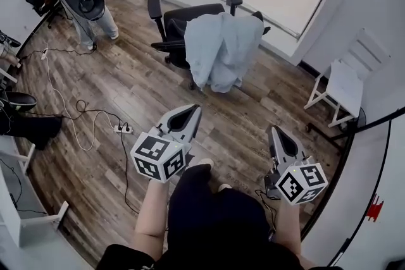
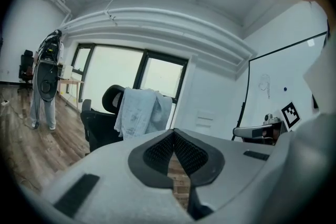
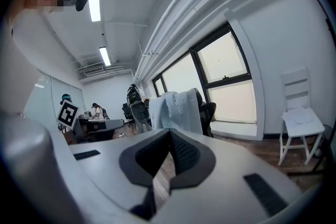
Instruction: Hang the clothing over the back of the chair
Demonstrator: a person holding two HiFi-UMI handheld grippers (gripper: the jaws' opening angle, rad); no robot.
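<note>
Closest to the camera, the left tool (image 1: pixel 192 112) and the right tool (image 1: pixel 276 131) were held out in front of the person's body, each with its jaws pressed together and nothing caught between them. Well apart from both, the pale clothing (image 1: pixel 221 47) was draped over the back of the black chair (image 1: pixel 174 27), bunched unevenly. A slide down to the wooden floor (image 1: pixel 114 85) could be judged likely if the chair were nudged or swivelled, and the loose cable (image 1: pixel 69 120) could be snagged underfoot on any approach.
</note>
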